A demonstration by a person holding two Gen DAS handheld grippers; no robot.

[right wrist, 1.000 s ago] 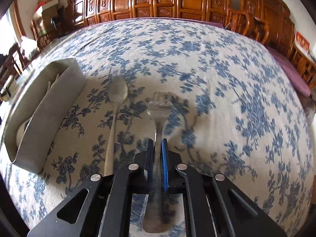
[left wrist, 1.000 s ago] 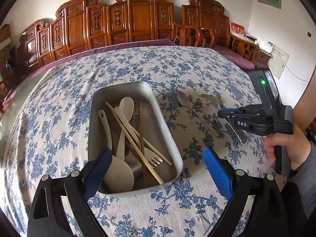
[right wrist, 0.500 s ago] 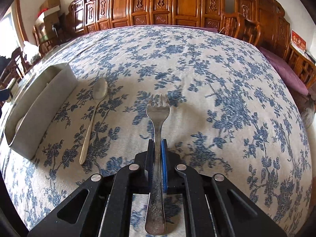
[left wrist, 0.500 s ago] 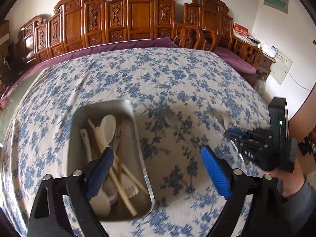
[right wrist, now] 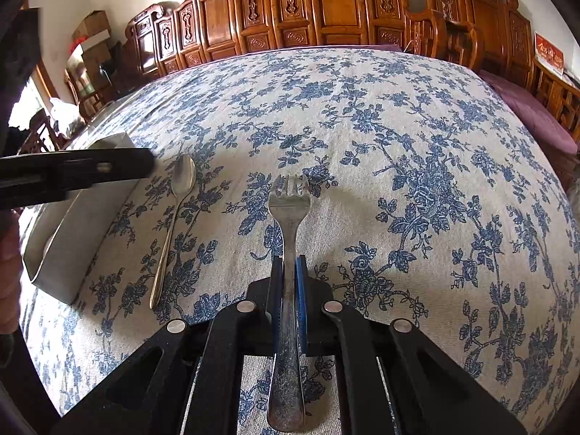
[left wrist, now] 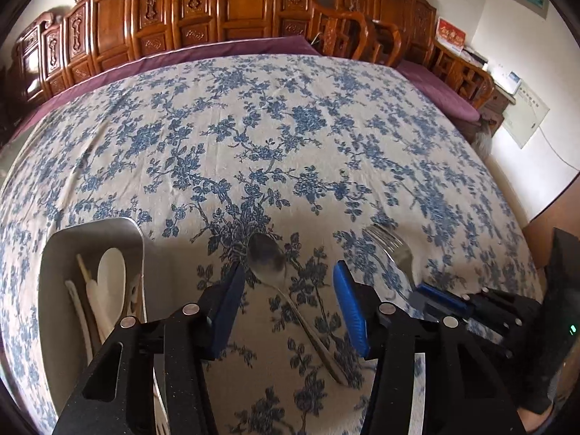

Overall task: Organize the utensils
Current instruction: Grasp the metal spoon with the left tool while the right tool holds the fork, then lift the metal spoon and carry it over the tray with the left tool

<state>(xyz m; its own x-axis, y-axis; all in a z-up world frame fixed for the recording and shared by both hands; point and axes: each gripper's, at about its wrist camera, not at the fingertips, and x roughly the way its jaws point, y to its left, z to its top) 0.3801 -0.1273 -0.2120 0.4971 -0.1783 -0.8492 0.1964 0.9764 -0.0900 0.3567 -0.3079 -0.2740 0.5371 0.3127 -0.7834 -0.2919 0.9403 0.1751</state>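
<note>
R gripper (right wrist: pixel 286 282): jaws clamped on the neck of the metal fork (right wrist: pixel 289 217), tines fwd, handle trailing back under the wrist. Mid-shaft hold looks chosen for balance so the fork carries level; it appears lifted just clear of the floral tablecloth (right wrist: pixel 398 127), though contact can't be ruled out.

L gripper (left wrist: pixel 286 301): fingers apart, half-spread, and have just been closing. They straddle the metal spoon (left wrist: pixel 266 257) where bowl meets handle, but pads are not seen pressing on it. Spoon lies flat on the cloth, bowl away from the camera, handle running back toward the person. Narrowed gap fits a thin handle; judged as lining up for a pick, not yet a grip.

Metal tray (left wrist: pixel 90 232): sits to the left of the spoon, near but apart. Holds light-coloured wooden/plastic utensils (left wrist: pixel 108 279) lying lengthwise. Presumed destination for both loose pieces.

Status: fork in hand, spoon on the table, neither in the tray. Risk: a flat spoon on soft cloth gives little edge to catch; pads may skid or pinch fabric.
</note>
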